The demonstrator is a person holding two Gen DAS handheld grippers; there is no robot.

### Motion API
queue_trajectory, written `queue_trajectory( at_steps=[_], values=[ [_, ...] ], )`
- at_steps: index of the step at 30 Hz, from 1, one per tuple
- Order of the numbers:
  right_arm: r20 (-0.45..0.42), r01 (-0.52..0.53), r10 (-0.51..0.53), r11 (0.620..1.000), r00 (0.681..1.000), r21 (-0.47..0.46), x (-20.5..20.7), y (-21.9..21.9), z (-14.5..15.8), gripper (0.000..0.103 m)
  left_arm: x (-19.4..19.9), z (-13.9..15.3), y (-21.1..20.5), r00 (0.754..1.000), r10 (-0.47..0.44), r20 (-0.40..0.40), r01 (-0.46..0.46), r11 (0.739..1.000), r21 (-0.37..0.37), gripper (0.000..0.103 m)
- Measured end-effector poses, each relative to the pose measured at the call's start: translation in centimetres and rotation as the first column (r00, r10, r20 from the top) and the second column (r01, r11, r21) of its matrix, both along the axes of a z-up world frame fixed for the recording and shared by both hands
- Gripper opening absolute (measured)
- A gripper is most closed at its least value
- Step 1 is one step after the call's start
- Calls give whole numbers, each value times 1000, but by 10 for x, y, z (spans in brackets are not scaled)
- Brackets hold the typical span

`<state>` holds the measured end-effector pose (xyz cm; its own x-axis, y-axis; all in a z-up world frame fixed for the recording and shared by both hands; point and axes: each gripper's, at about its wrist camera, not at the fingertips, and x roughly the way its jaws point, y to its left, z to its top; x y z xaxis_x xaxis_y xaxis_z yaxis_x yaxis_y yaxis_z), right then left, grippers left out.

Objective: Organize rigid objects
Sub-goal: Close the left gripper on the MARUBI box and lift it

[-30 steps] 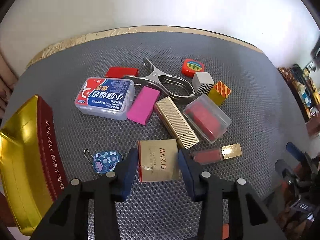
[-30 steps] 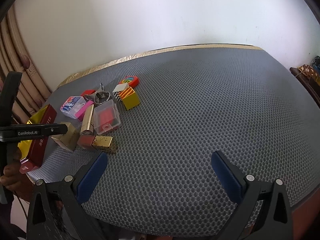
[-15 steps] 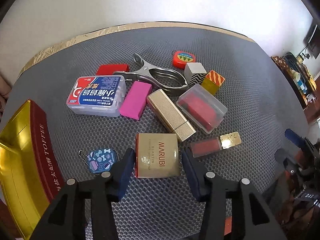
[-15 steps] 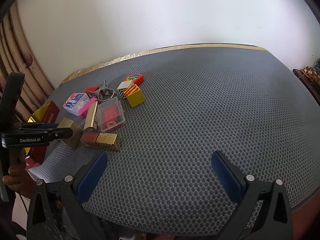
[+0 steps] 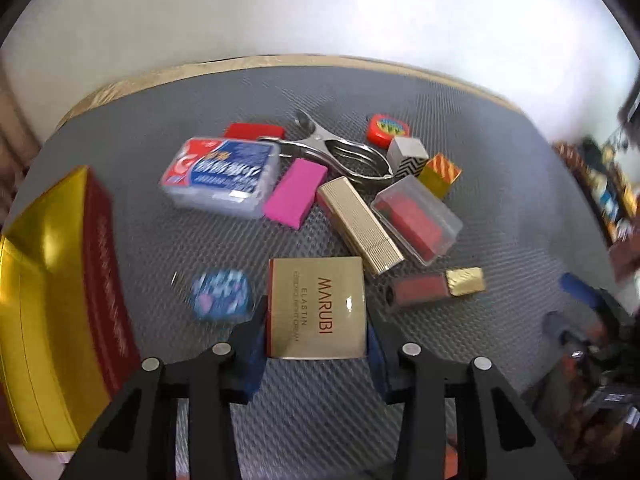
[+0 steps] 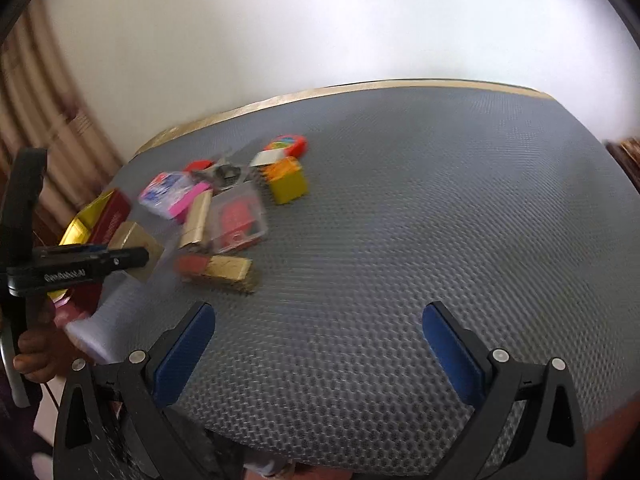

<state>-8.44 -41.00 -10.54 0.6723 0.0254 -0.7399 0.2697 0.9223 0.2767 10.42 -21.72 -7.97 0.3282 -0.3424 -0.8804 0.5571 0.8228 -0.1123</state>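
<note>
Gold and red toffee tin (image 5: pixel 52 292): lies open at the left edge of the grey mesh surface (image 5: pixel 500 200), gold interior showing.

Blue patterned keychain tag (image 5: pixel 221 294): flat on the surface between the tin and the gold box; blurred, so its pattern is hard to read.

Left gripper (image 5: pixel 316 340): low at the near edge, jaws closing at a narrow setting on either side of the gold MARUBI box (image 5: pixel 318 308). The blue pads look to be touching the box's two sides, though the blur makes contact uncertain. The box lies label up on the surface.

Blue and red floss case (image 5: pixel 222 176): toward the far left of the cluster, with a red block (image 5: pixel 254 131) just behind it.

Pink block (image 5: pixel 296 192): just beside the case.

Metal clip (image 5: pixel 340 152): behind the pink block.

Ribbed gold tube (image 5: pixel 360 230): diagonal, just behind the MARUBI box.

Clear case with red contents (image 5: pixel 418 220): beside the tube.

Red and gold lip tube (image 5: pixel 436 286): near the case's front corner.

White zigzag cube (image 5: pixel 408 154), yellow striped cube (image 5: pixel 438 174), red round toy (image 5: pixel 386 130): at the back right of the cluster.

Right gripper (image 6: pixel 318 344): jaws wide, holding nothing, over bare surface well apart from the cluster.
</note>
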Motion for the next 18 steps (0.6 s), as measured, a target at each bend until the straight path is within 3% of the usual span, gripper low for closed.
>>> queue_trajectory(
  at_steps=[2, 4, 7, 9, 12, 13, 18],
  values=[
    [7, -111, 111, 994, 994, -8, 9, 7, 6, 103, -9, 2, 18, 999, 20, -25, -21, 999, -25, 43],
    [8, -281, 281, 959, 960, -18, 22, 19, 13, 103, -17, 3, 32, 998, 49, -40, -50, 998, -43, 43],
    [-29, -488, 488, 867, 872, -95, 45, 40, 26, 103, -33, 4, 50, 996, 74, -57, -77, 996, -54, 43],
    [-83, -610, 605, 781, 792, -134, 62, 57, 31, 103, -44, 5, 58, 995, 89, -49, -92, 994, -64, 43],
    [-187, -719, 694, 670, 695, -183, 85, 74, 30, 101, -51, 7, 59, 996, 84, -41, -87, 994, -66, 44],
    [-212, -739, 708, 649, 673, -179, 91, 74, 27, 100, -50, 7, 58, 996, 80, -39, -83, 994, -68, 44],
    [-281, -774, 726, 620, 628, -126, 122, 70, 18, 89, -55, 10, 57, 999, 39, -30, -41, 996, -79, 44]
  ],
)
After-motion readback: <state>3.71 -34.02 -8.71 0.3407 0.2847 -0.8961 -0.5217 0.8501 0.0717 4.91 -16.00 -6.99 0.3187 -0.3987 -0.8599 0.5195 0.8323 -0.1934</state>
